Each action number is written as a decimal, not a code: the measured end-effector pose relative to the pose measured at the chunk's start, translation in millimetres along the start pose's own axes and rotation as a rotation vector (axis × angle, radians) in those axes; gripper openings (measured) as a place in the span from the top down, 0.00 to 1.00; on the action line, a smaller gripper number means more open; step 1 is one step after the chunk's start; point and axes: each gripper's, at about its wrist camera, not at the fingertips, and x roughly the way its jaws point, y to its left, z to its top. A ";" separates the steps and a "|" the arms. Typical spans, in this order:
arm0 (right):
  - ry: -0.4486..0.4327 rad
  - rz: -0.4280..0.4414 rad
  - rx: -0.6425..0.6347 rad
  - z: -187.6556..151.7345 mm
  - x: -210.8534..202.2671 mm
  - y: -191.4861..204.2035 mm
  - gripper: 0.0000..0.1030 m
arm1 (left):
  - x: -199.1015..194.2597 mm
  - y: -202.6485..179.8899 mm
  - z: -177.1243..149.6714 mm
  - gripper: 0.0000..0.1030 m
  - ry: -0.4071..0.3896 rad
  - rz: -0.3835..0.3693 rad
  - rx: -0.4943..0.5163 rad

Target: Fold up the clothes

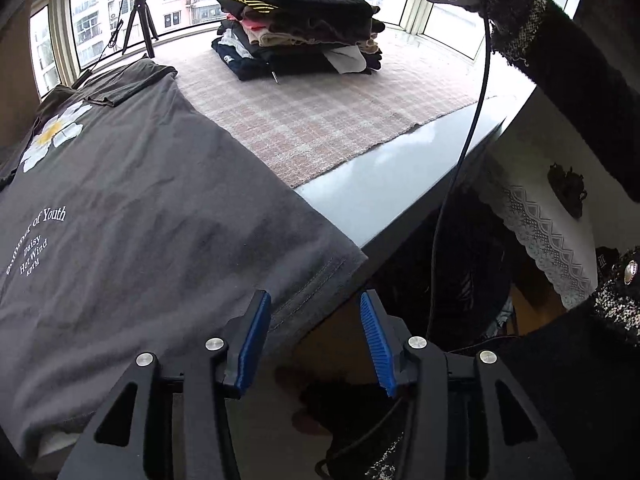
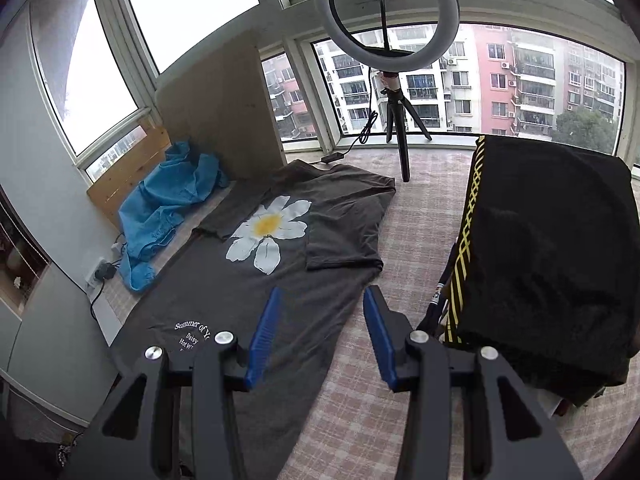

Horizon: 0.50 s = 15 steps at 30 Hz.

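The dark grey daisy T-shirt (image 2: 288, 264) lies flat on the checked pink mat (image 2: 416, 240), with one sleeve already folded in over the chest just beside the daisy print (image 2: 267, 233); its hem corner hangs past the mat and over the glossy table edge (image 1: 384, 176). The left gripper (image 1: 314, 320) stands spread with nothing between its blue pads, hovering just over that hem corner. The right gripper (image 2: 320, 320) is spread too, empty, above the shirt's long side edge, between the print and the pile of folded clothes (image 2: 544, 256). The likely risk is a shallow bite: if the left jaws close on the overhanging corner alone, they may catch one layer only, and the fold would drag crooked. A sweep of the right gripper away from the shirt could also nudge the pile, which sits close by.
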 end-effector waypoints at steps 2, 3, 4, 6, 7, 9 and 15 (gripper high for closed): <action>0.007 0.007 0.012 -3.0 -1.7 -1.0 0.58 | 7.7 -9.0 3.6 0.57 -0.004 0.025 0.049; 0.010 0.006 0.013 -4.4 -1.8 -1.1 0.58 | 11.6 -13.2 5.7 0.57 -0.011 0.043 0.073; 0.012 0.003 0.012 -5.7 -2.1 -1.1 0.58 | 16.1 -16.7 8.1 0.57 -0.016 0.060 0.093; 0.016 -0.003 0.014 -9.1 -1.2 -2.4 0.58 | 25.1 -22.6 12.5 0.57 -0.021 0.093 0.130; 0.019 -0.002 0.018 -11.0 -0.8 -3.6 0.58 | 29.9 -23.5 14.3 0.57 -0.014 0.105 0.140; 0.032 0.001 0.032 -14.3 3.3 -7.7 0.58 | 36.1 -22.8 16.2 0.58 0.000 0.110 0.140; 0.080 -0.001 0.057 -14.9 34.6 -16.9 0.58 | 17.2 -2.7 26.8 0.96 -0.052 -0.011 0.011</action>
